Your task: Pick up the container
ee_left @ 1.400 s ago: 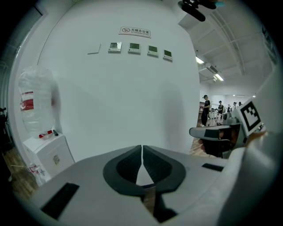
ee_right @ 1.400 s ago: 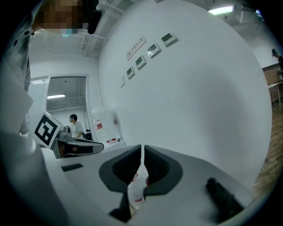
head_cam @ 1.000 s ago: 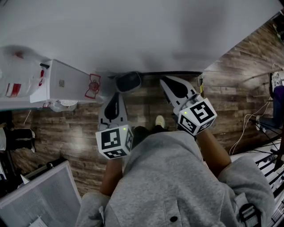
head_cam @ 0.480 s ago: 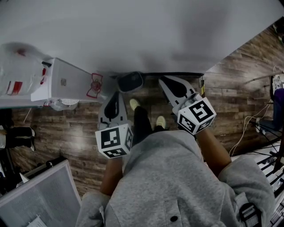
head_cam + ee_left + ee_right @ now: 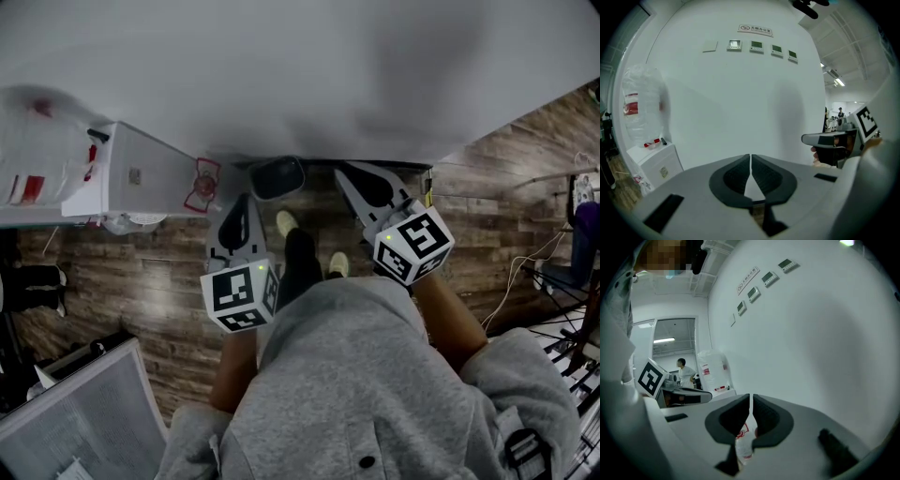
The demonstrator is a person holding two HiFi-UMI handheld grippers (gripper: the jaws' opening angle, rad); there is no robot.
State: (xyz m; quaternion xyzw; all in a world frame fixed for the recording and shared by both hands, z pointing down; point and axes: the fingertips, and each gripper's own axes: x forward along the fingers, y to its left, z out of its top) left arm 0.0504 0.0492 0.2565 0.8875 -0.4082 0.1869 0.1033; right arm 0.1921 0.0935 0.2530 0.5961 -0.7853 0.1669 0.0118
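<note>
No container is between either pair of jaws. A dark round bin-like thing (image 5: pixel 277 175) stands on the wood floor at the foot of the white wall (image 5: pixel 300 66). My left gripper (image 5: pixel 241 202) points at the wall just left of it, and my right gripper (image 5: pixel 345 173) just right of it. In the left gripper view the left gripper (image 5: pixel 750 157) is shut with nothing in it and faces bare wall. The right gripper (image 5: pixel 751 397) is likewise shut and empty in its own view; a white bag with red print (image 5: pixel 743 439) shows behind its jaws.
A white water dispenser (image 5: pixel 131 173) with a clear bottle (image 5: pixel 37 155) stands at the left against the wall; the bottle (image 5: pixel 640 110) also shows in the left gripper view. A grey mesh box (image 5: pixel 84 412) sits bottom left. Cables (image 5: pixel 534 262) lie at the right. My shoes (image 5: pixel 286 223) are near the wall.
My left foot has stepped forward between the grippers, and the wall has come slightly nearer. Both grippers keep their pose and stay shut.
</note>
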